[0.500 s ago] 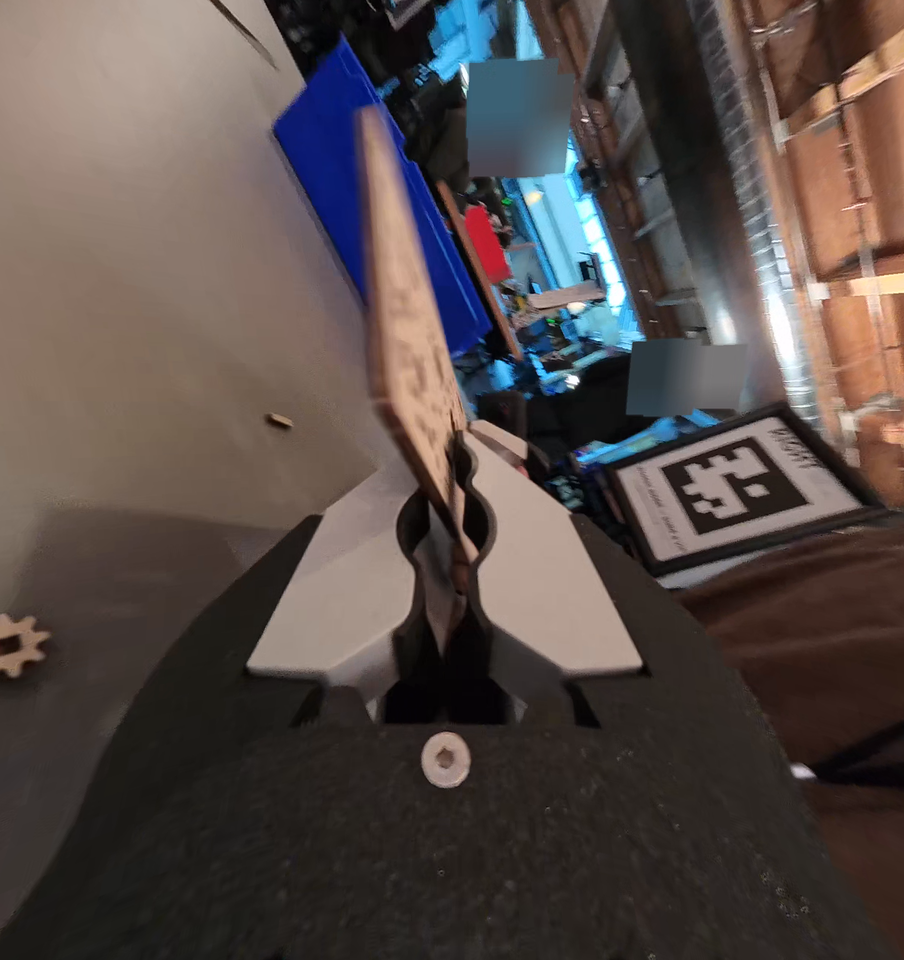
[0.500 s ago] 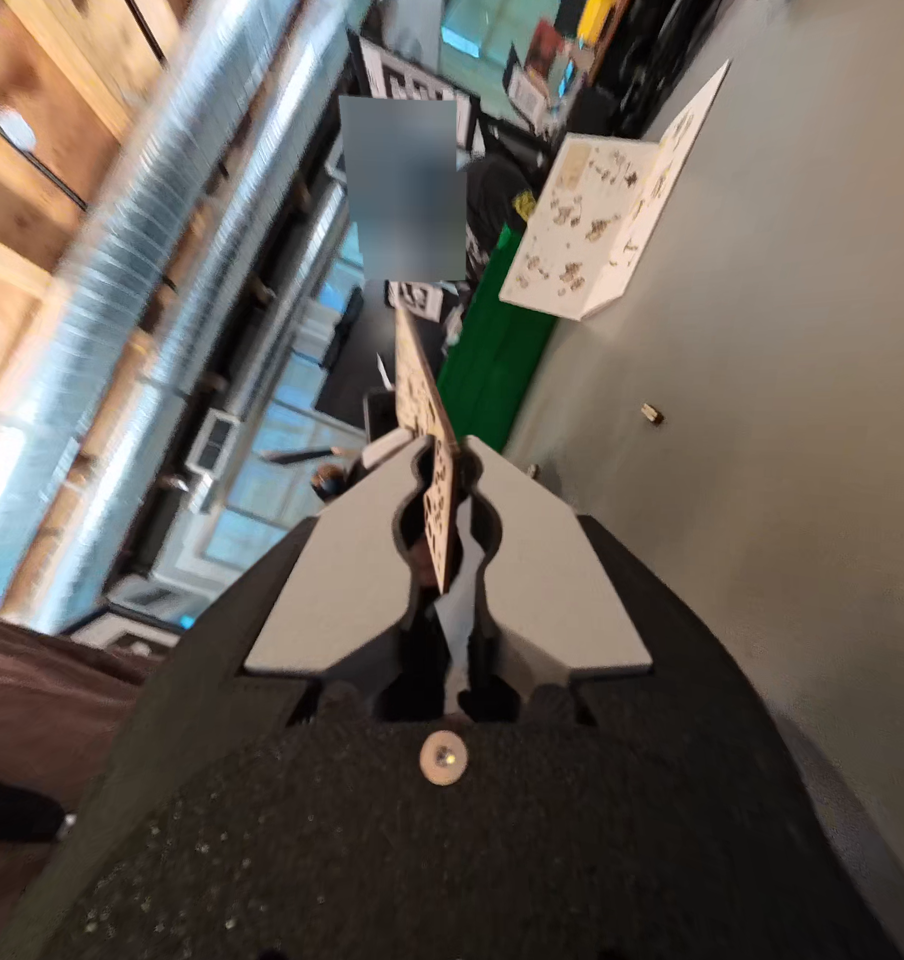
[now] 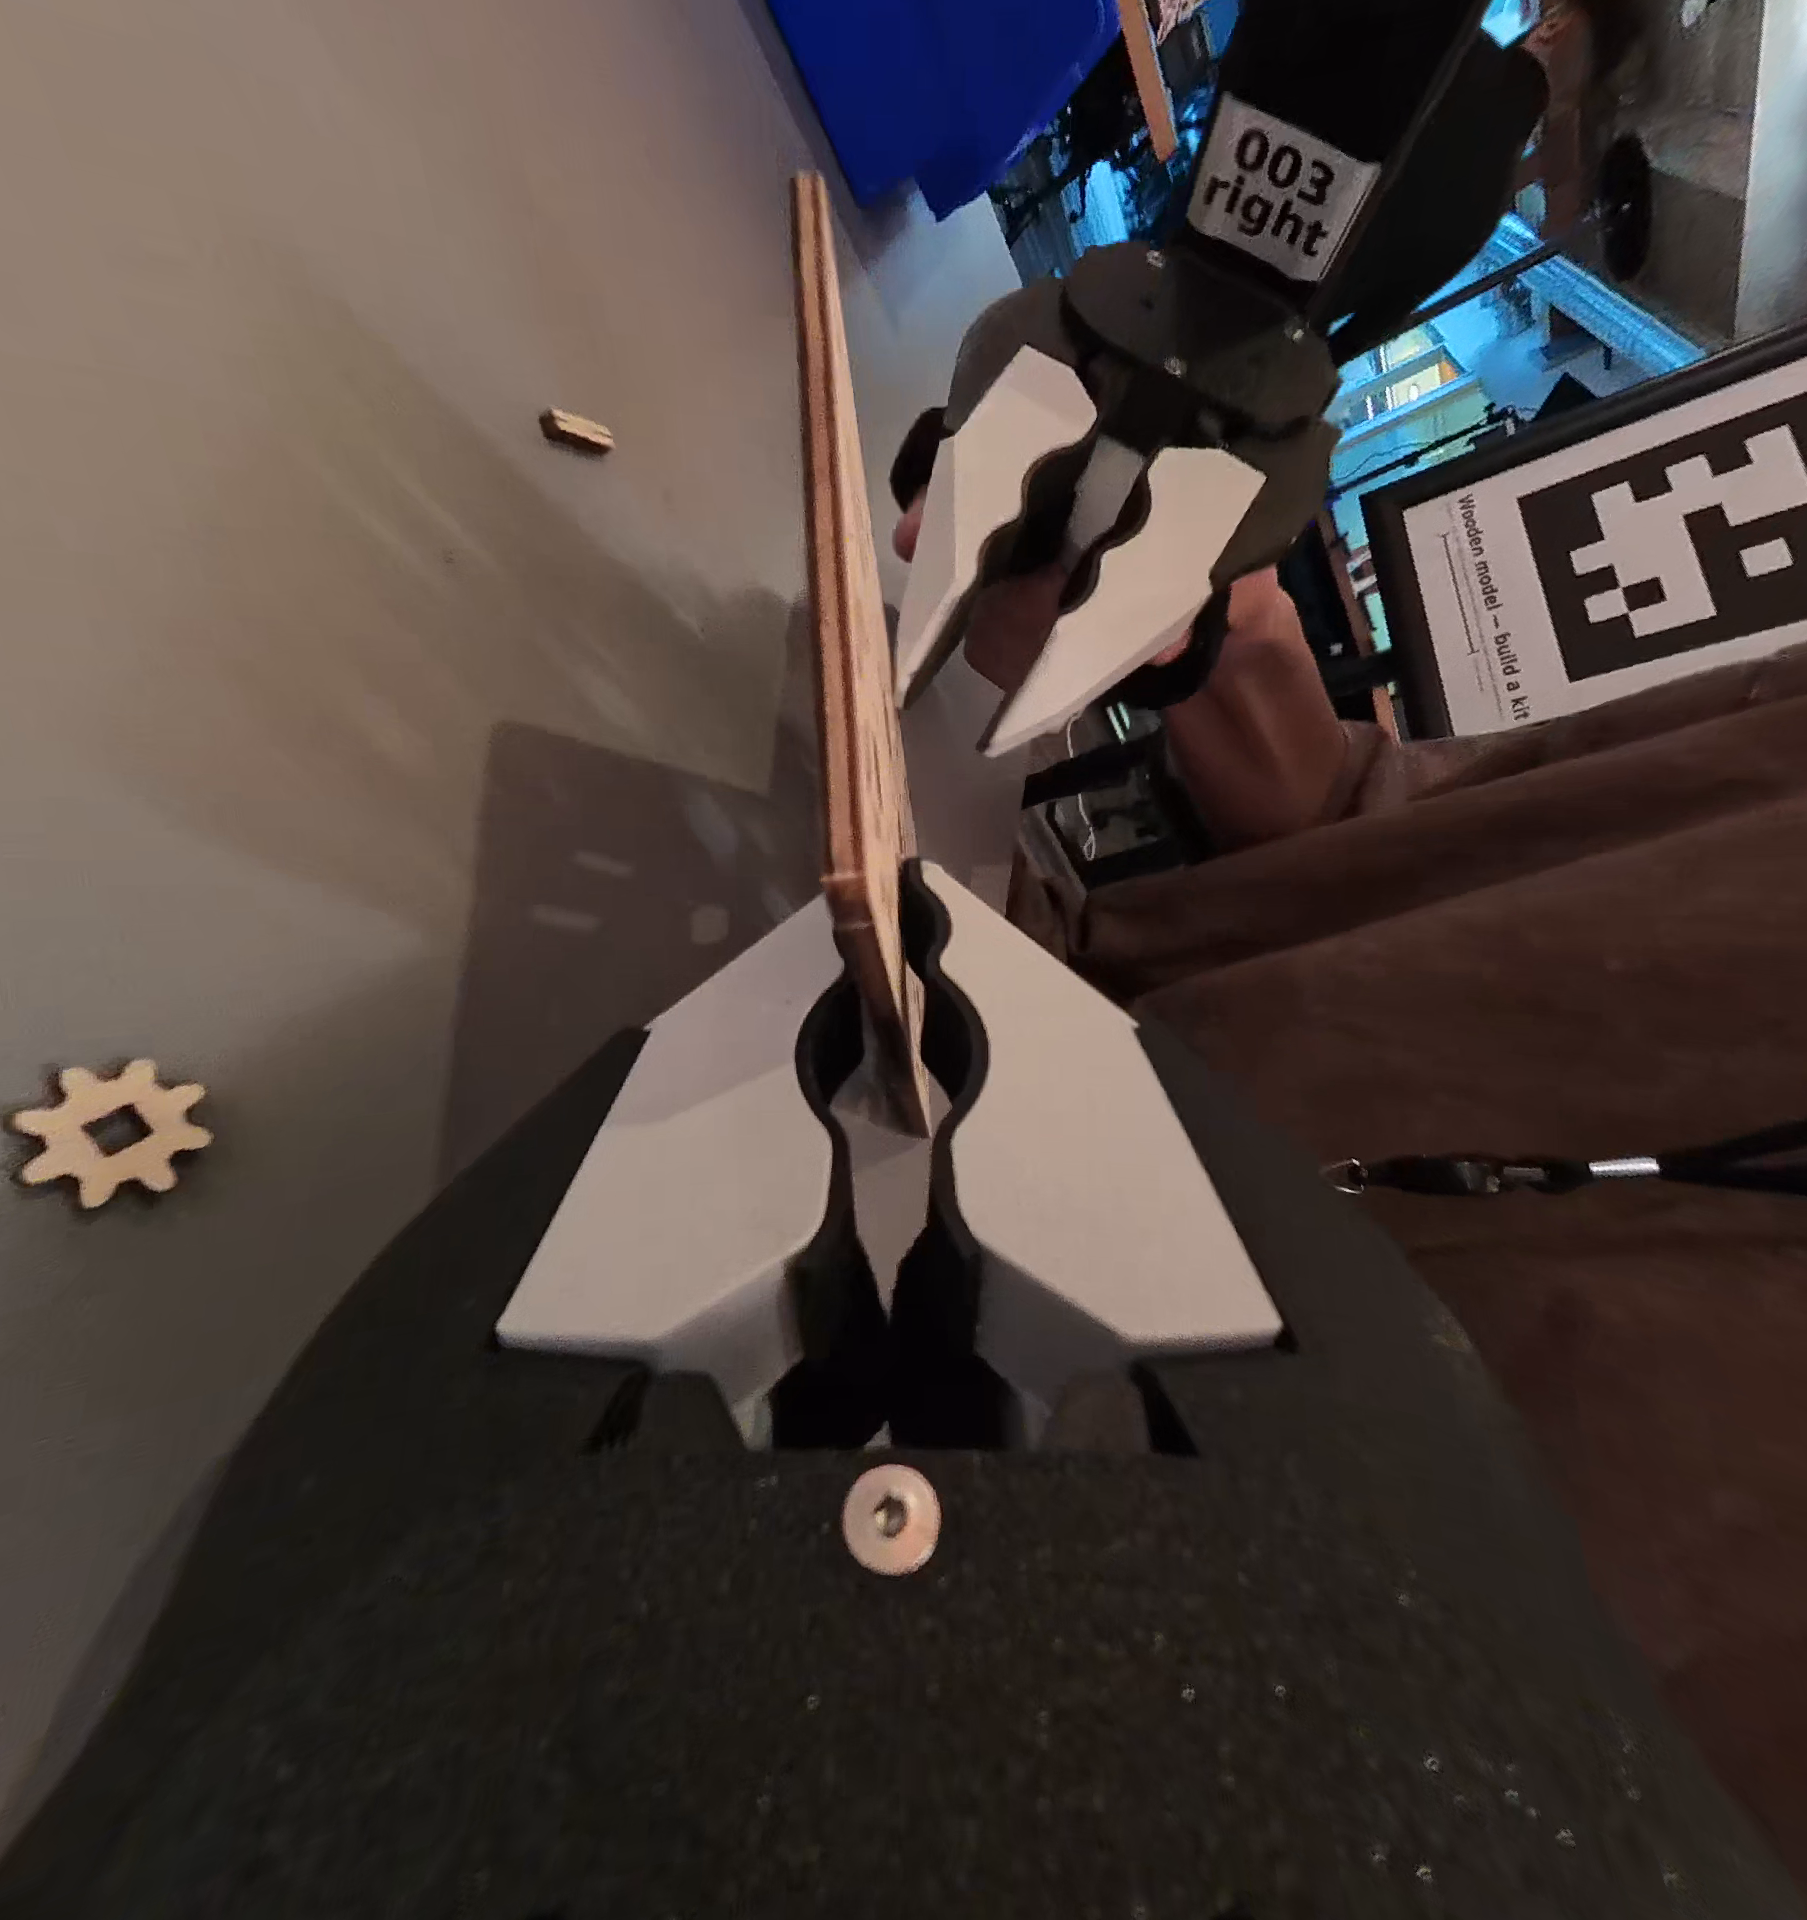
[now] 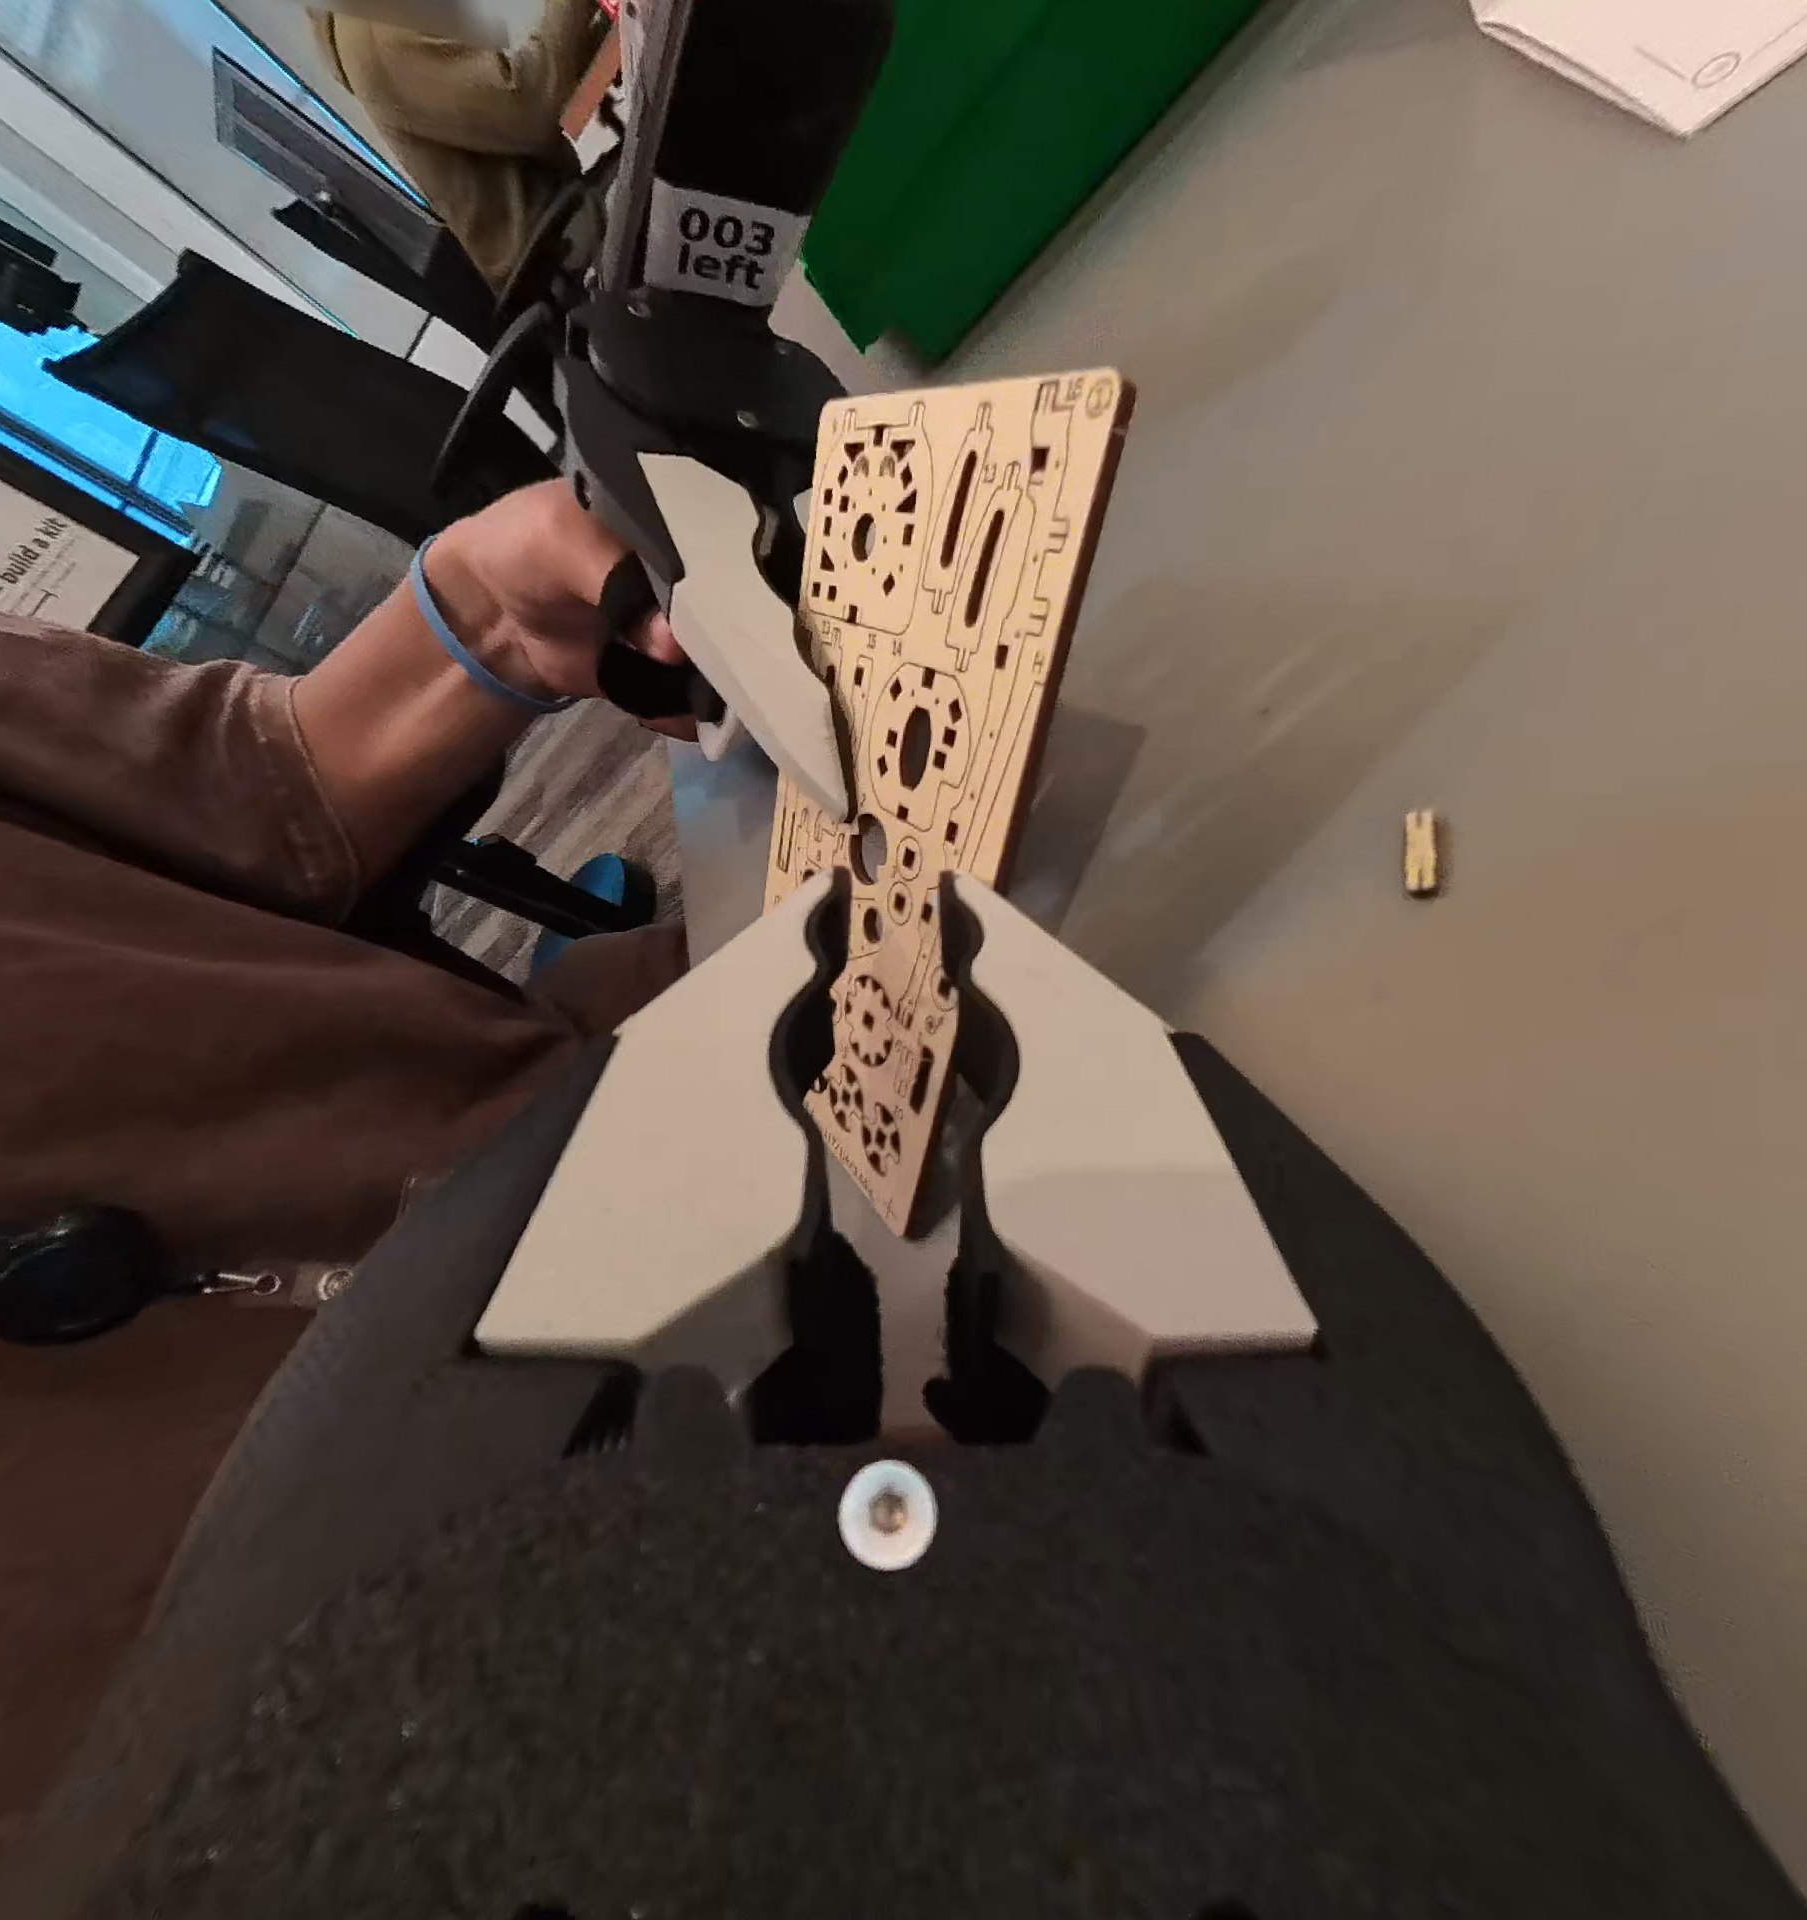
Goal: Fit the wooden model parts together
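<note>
Above grey table (image 3: 255, 623), my left gripper (image 3: 883, 914) pinches wooden parts sheet (image 3: 847, 665) edge-on, held upright. My right gripper (image 4: 888, 883) spread wide, empty, sheet (image 4: 940, 665) just ahead, not gripped.

My left gripper (image 3: 883, 914) clamped tight on the thin plywood sheet (image 4: 966, 665) held edge-on, my right gripper (image 4: 888, 894) parted with nothing between its fingers, hovering just beside the sheet's face, a hand (image 4: 525, 613) behind the left handle
</note>
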A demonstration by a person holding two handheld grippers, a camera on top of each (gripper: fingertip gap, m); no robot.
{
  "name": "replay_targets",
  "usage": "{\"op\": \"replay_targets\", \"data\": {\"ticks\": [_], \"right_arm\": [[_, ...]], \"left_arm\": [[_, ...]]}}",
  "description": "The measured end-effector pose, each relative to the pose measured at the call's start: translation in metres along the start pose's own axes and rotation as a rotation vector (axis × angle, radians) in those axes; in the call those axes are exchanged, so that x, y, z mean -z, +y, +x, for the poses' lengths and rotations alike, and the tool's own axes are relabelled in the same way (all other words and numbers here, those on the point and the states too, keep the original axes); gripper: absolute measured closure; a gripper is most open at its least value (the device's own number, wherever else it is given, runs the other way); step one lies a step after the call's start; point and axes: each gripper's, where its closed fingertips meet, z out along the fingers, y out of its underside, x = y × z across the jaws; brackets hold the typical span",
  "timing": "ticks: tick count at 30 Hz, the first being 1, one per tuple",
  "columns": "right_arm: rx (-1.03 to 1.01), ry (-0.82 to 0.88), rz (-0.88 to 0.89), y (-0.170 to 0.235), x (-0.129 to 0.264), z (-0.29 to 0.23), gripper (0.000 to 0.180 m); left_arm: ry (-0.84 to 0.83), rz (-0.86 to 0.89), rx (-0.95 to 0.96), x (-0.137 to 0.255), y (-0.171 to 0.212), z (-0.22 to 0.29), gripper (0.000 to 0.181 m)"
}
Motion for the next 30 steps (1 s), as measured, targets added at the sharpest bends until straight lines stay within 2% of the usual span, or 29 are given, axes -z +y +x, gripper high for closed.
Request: {"op": "replay_targets", "data": {"ticks": [3,4,7,12,13,25,30], "right_arm": [[0.012,0.005,0.03,-0.004,0.007,0.004,0.161],[0.013,0.036,0.043,-0.005,0.01,0.01,0.152],[-0.002,0.033,-0.008,0.008,0.004,0.011,0.146],[0.025,0.062,-0.051,0.014,-0.016,0.009,0.153],[0.014,0.065,-0.041,0.012,-0.016,0.011,0.158],[-0.113,-0.012,-0.01,0.011,-0.016,0.011,0.163],[-0.107,-0.048,0.013,0.009,-0.013,0.006,0.167]], "left_arm": [[-0.001,0.0,-0.016,0.002,0.0,0.0,0.179],[-0.003,0.002,-0.02,0.003,-0.001,0.0,0.179],[-0.006,0.01,-0.026,0.004,-0.002,-0.001,0.179],[-0.003,0.011,-0.026,0.002,-0.002,-0.001,0.179],[-0.003,0.017,-0.024,0.003,-0.003,-0.001,0.18],[-0.001,0.027,-0.024,0.002,-0.004,-0.004,0.179],[0.003,0.026,-0.053,0.002,-0.005,0.001,0.179]]}}
